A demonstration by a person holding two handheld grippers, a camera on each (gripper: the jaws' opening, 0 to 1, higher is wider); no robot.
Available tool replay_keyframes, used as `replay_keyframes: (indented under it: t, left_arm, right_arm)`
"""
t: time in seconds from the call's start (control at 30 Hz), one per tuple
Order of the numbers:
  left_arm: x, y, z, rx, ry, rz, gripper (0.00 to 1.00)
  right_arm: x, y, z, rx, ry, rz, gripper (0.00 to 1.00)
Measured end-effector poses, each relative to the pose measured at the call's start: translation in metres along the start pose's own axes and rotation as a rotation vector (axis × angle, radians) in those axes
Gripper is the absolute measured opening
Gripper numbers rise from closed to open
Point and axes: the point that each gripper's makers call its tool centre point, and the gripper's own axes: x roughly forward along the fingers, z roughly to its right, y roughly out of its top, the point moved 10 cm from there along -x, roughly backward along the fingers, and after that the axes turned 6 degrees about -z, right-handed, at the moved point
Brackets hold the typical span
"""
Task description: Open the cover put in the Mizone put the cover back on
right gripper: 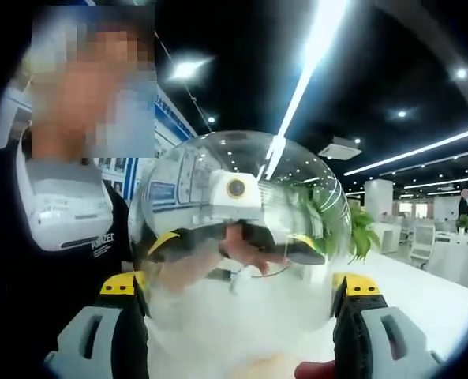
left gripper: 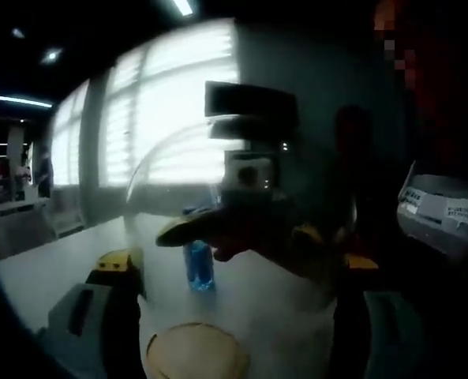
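Room: bright blinds behind a pale table (left gripper: pixel 52 268).
Cover: clear dome (right gripper: pixel 241 237) lifted between both tools; I keep it level.
Mizone: blue bottle (left gripper: pixel 199 264) standing beyond the wooden base (left gripper: pixel 196 351).
Left gripper (left gripper: pixel 241 272): jaws apart.
Right gripper (right gripper: pixel 240 296): jaws apart, flanking the dome.

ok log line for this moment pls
cover: clear dome lifted between both claws | bottle: blue upright on table | base: round below
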Motion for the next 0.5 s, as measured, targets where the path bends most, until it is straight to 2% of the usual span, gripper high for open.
replay_keyframes:
  t: [0.23, 0.37, 0.5]
  left_arm:
    - [-0.001, 0.002, 0.011, -0.012, -0.012, 0.009, 0.86]
    - [-0.003, -0.002, 0.018, -0.013, -0.013, -0.002, 0.86]
    - [-0.003, -0.003, 0.022, -0.015, -0.02, 0.001, 0.86]
  right_arm:
    - [-0.002, 0.004, -0.015, 0.014, -0.01, -0.003, 0.9]
    - [0.0, 0.001, -0.022, 0.015, -0.011, -0.014, 0.9]
    - [0.0, -0.002, -0.028, 0.022, -0.018, 0.004, 0.9]
